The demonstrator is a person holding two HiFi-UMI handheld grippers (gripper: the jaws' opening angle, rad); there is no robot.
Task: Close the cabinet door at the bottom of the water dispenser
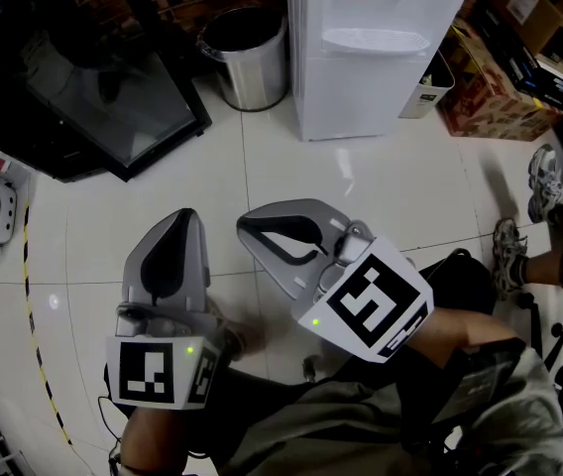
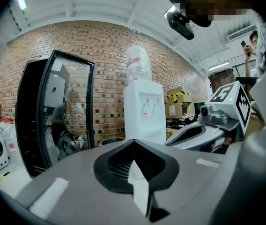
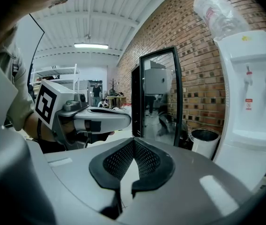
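A person holds the left gripper (image 1: 180, 216) and right gripper (image 1: 245, 228) side by side, jaws pressed together on nothing, idle over the tiled floor (image 1: 391, 186), well short of the white water dispenser (image 1: 361, 58), whose bottom cabinet door (image 1: 356, 102) appears flush, probably shut.

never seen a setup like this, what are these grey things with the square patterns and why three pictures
A person holds a grey hand tool in each hand; there is no robot arm. The head view comes from a camera on the person's head, looking down at the left tongs and right tongs over a white tiled floor. The patterned cubes are part of the tools. The left and right gripper views come from cameras riding on each tool, looking along its tips. Both tongs are shut and hold nothing. Ahead stand a white water dispenser, a metal bin and a black glass-door cabinet.
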